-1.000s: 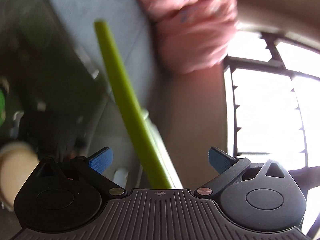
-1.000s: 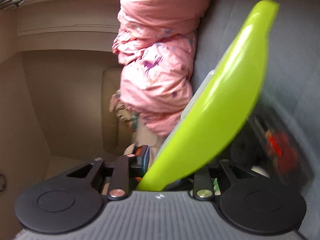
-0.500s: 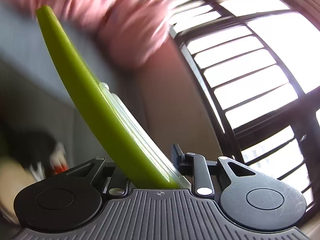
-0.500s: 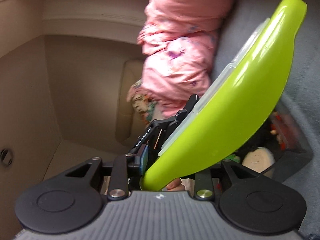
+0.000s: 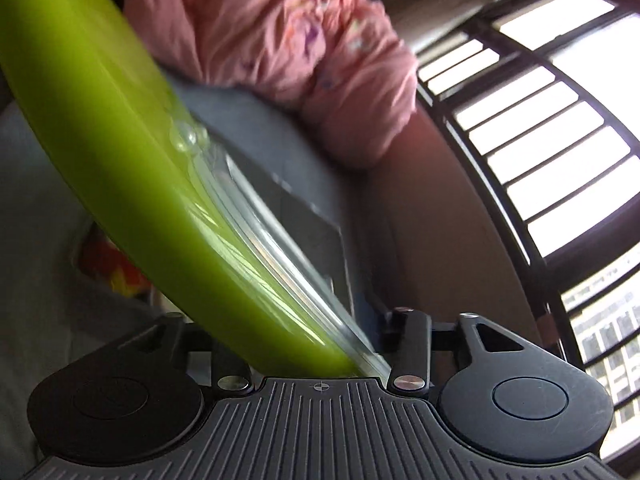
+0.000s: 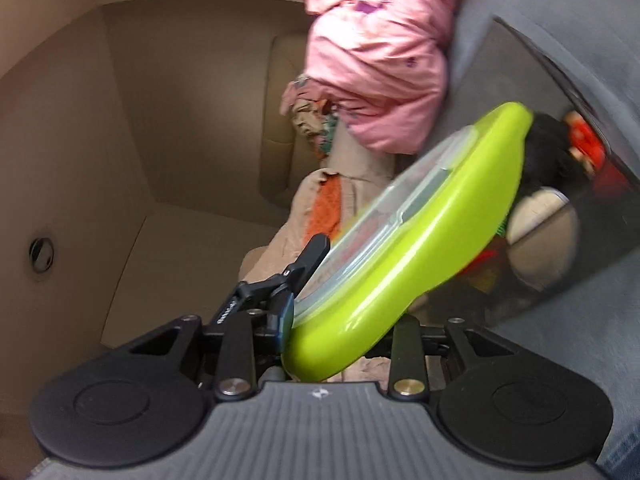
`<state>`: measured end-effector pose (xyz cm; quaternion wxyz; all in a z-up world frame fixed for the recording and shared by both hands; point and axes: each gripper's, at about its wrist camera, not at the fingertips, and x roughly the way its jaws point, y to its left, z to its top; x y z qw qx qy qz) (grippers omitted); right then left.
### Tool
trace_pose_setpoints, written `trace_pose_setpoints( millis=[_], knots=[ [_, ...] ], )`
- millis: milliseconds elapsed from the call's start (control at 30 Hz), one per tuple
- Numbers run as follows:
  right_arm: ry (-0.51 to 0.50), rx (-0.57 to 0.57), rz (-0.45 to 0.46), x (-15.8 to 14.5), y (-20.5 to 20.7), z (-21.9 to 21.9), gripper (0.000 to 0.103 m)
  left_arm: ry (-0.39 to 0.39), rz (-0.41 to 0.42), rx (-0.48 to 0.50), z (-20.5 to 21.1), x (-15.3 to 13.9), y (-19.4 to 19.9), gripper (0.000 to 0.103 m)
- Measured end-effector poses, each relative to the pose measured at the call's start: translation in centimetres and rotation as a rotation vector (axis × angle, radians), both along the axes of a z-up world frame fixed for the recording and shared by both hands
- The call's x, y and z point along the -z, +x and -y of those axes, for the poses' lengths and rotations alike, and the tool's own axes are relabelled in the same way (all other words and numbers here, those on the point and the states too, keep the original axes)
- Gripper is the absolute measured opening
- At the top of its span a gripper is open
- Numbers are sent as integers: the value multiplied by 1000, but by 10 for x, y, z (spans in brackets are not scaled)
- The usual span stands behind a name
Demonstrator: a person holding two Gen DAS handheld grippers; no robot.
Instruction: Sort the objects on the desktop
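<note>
Since 1 s ago, left gripper [image 5: 316, 356] closes onto green case [image 5: 120, 152]; right gripper [image 6: 340, 344] also clamps it, frame centre, tilted. Dark bin [image 6: 560, 216] at right holds items; case not yet placed.

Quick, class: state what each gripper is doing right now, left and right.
Left gripper: closed on the green box.
Right gripper: closed on the same green box.

A tilted green lidded container [image 6: 416, 264] blocks the near centre of both views — pink bedding [image 6: 376, 64] crowds the far side, and a dark bin [image 6: 560, 200] stands right; left lies open
</note>
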<state>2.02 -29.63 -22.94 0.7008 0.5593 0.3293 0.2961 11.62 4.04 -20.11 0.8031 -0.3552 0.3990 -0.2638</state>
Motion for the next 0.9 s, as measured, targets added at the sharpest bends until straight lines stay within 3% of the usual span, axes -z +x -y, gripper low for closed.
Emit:
trace_pose_setpoints(
  millis=[67, 200, 300, 367, 433, 533, 600, 700, 800, 900],
  knots=[
    [0, 40, -39, 11, -2, 9, 34, -15, -37, 36, 2, -1, -13, 93],
    [-42, 118, -87, 26, -2, 31, 33, -39, -169, 99, -1, 2, -18, 95],
    [-45, 121, -94, 32, -3, 34, 32, 14, -294, 138, -10, 4, -17, 95],
    [-74, 120, -100, 33, -3, 32, 32, 39, -332, 177, -22, 0, -19, 95],
    [-104, 124, -108, 34, -2, 32, 31, 53, -316, 183, -45, -12, -23, 96],
    [-117, 143, -137, 39, -2, 34, 27, 84, -246, 66, -92, -32, -21, 100],
    [-104, 154, -145, 41, -3, 34, 26, 139, -204, -79, -126, -38, -14, 103],
    [-125, 159, -152, 41, 1, 30, 27, 203, -229, -247, -164, -25, 3, 103],
    [-131, 160, -151, 41, -3, 29, 27, 247, -282, -299, -175, 5, 25, 103],
    [-131, 160, -152, 40, 4, 27, 27, 249, -385, -188, -156, 46, 59, 103]
  ],
)
